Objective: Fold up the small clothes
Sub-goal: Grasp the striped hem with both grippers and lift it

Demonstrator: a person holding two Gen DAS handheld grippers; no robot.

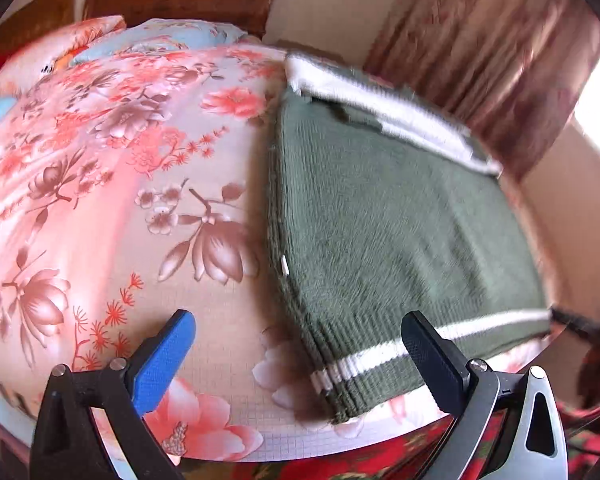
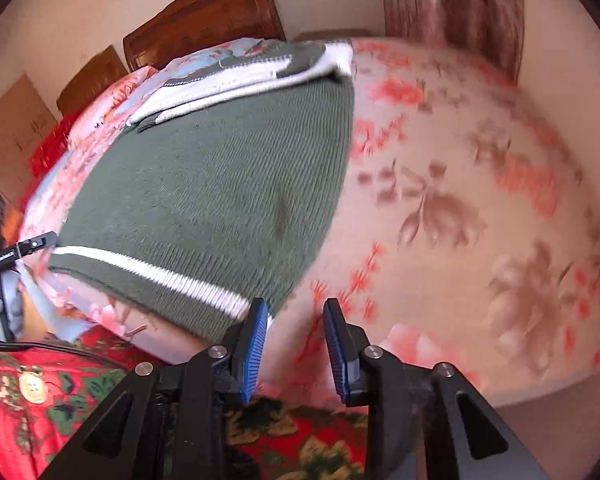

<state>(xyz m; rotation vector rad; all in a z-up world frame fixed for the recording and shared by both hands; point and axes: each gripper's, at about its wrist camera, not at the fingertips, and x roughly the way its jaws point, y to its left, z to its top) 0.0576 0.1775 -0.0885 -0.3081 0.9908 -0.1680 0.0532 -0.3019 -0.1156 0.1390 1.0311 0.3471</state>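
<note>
A green knit sweater [image 1: 400, 216] with white stripes lies flat on a floral bedsheet [image 1: 112, 200], its striped hem [image 2: 148, 276] at the near edge of the bed and its white collar [image 1: 384, 116] at the far end, towards the wooden headboard [image 2: 204, 16]. It looks already folded lengthwise, so the next fold probably brings hem towards collar.

The left gripper [image 1: 300, 340] hovers over the hem's left corner, jaws wide apart with nothing between them. The right gripper [image 2: 296, 344] sits just off the hem's right corner, jaws a narrow gap apart and empty, above bare sheet.

The main risk is a bad pinch. The sweater is thick and layered, so a shallow bite may catch only the top layer and peel the fold open. The right jaws, being narrow, could push the corner away instead of straddling it. A deep bite could also grab the bedsheet. Uneven lifting would skew the fold.
</note>
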